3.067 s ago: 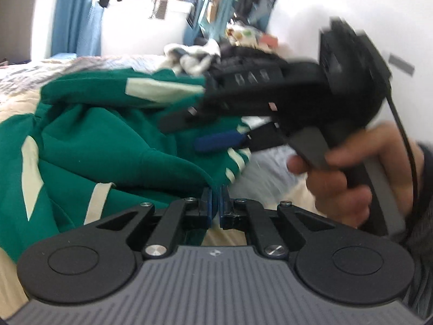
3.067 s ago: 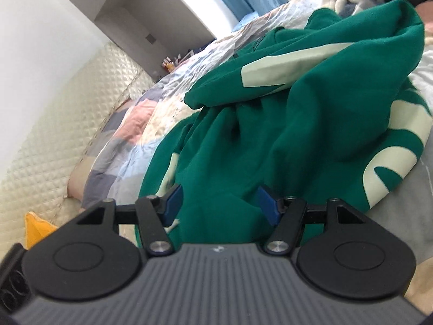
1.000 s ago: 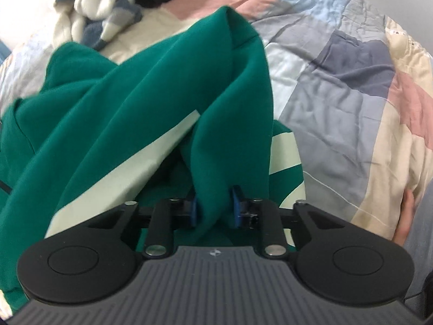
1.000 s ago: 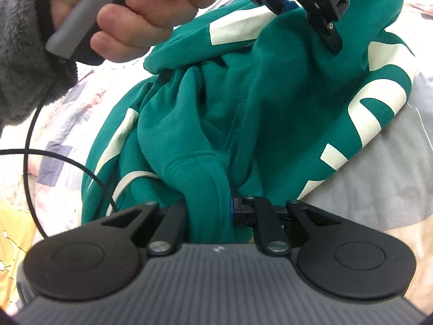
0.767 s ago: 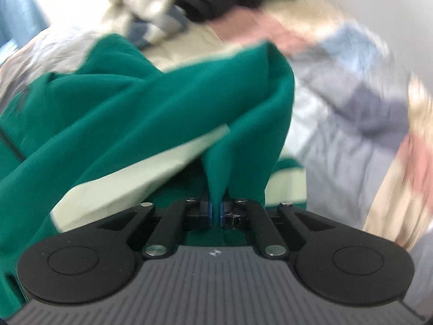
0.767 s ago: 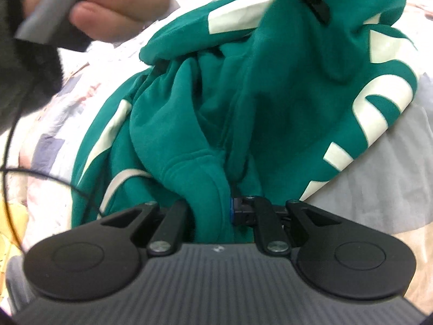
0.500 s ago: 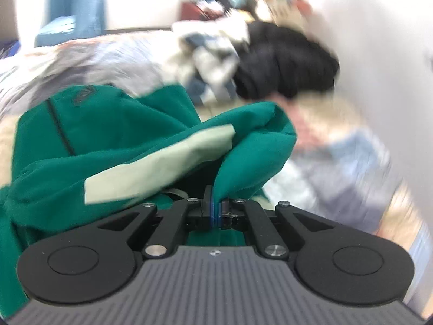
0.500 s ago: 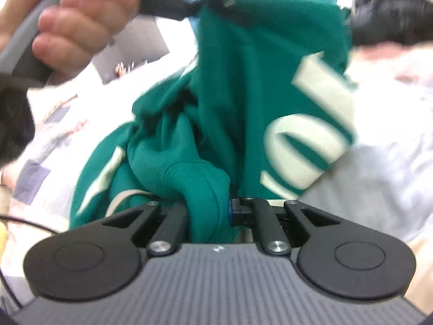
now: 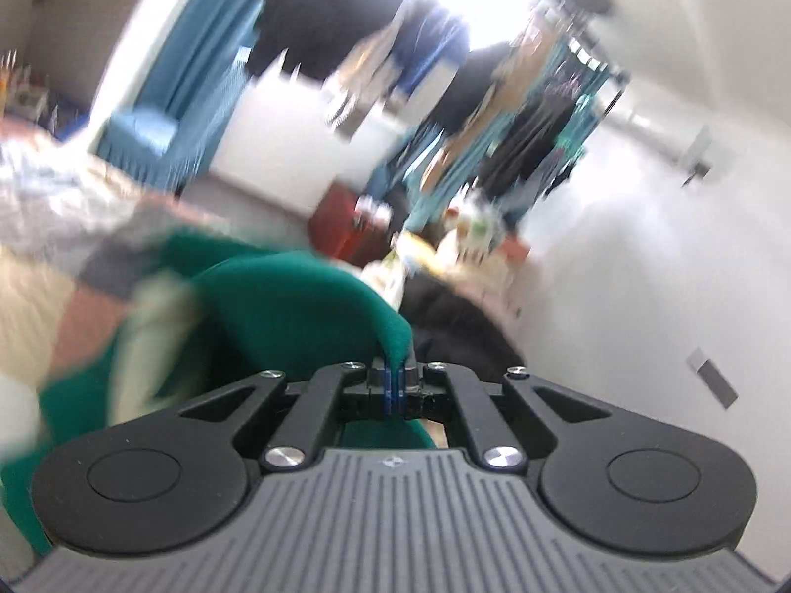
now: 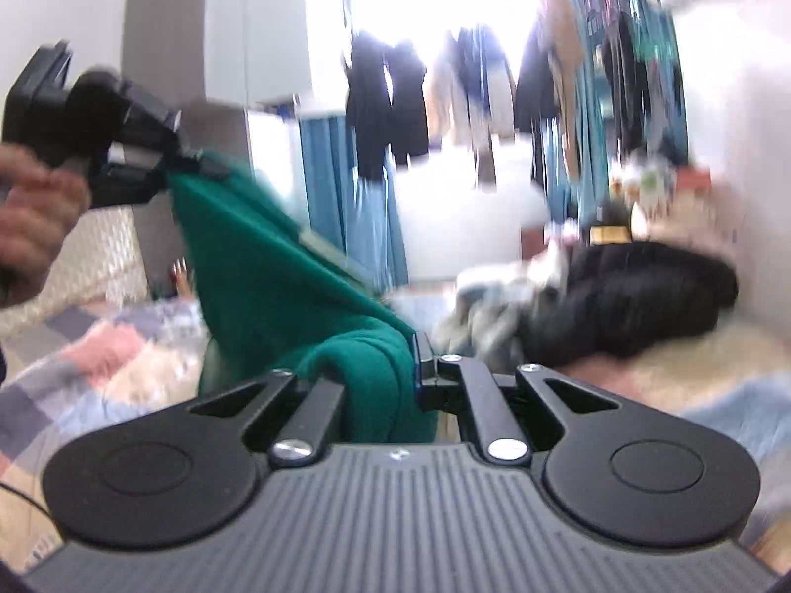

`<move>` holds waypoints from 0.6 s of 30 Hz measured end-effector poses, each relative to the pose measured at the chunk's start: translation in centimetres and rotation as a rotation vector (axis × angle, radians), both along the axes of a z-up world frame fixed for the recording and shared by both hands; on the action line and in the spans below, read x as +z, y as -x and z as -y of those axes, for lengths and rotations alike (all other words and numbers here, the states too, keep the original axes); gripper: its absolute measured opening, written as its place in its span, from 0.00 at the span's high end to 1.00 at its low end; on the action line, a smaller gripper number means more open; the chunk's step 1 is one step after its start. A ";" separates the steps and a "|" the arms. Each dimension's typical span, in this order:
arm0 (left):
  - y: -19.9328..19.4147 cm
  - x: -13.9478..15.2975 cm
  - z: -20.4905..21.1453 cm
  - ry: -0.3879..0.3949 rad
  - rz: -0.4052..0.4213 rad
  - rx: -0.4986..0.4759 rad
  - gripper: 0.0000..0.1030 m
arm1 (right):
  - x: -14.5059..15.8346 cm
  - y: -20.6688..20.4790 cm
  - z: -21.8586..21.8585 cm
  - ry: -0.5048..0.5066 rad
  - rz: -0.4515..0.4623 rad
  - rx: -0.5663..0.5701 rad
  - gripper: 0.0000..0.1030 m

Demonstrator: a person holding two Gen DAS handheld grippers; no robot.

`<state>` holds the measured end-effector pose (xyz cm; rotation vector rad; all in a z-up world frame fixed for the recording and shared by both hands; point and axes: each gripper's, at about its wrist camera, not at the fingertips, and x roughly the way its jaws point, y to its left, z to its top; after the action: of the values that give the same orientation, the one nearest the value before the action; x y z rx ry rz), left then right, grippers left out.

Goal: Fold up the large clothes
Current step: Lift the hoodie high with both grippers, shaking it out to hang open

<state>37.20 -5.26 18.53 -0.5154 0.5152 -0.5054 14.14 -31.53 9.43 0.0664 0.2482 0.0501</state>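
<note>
- In my left wrist view, the left tool [image 9: 394, 385] was clenched on a thin edge of the green garment [image 9: 296, 306]; the two blue pads stood almost together with the cloth between them.
- From this edge the garment fell away to the left and down, very blurred, above the patchwork bed cover [image 9: 74, 267].
- This view could not show me the right tool at all.
- In my right wrist view, the right tool [image 10: 385, 370] was grasping a thick bunch of the same garment [image 10: 277, 267]; only the right blue pad [image 10: 423, 351] was visible, the other was hidden by cloth.
- Only this view showed the left tool from outside [image 10: 123, 158], high on the left, in a person's hand [image 10: 29, 212], with the garment stretched between the two tools, lifted above the bed.
- Both views showed a dark heap of clothes [image 10: 633, 291] on the bed and hanging clothes [image 10: 494, 94] before a bright window, all blurred.
</note>
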 end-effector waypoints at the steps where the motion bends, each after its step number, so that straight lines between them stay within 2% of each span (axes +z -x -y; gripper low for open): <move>1: 0.9 1.6 -0.6 0.016 0.018 0.020 0.98 | 1.7 0.2 0.1 0.018 0.031 0.005 0.93; 6: 6.1 9.0 -3.8 0.046 0.132 0.098 0.97 | 9.7 1.0 0.0 0.098 0.171 0.045 0.93; 11: 11.8 15.9 -7.3 0.055 0.226 0.156 0.97 | 17.2 2.4 0.4 0.019 0.248 0.112 0.93; 14: 15.5 19.8 -9.2 0.063 0.282 0.174 0.97 | 21.8 4.3 0.2 0.026 0.317 0.112 0.93; 18: 20.1 24.9 -9.8 0.038 0.354 0.190 0.97 | 26.3 6.9 0.0 0.030 0.401 0.120 0.93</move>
<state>17.06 4.58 43.46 -0.4927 0.1169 -0.4129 7.20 -31.51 35.71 0.0106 -0.1482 0.1765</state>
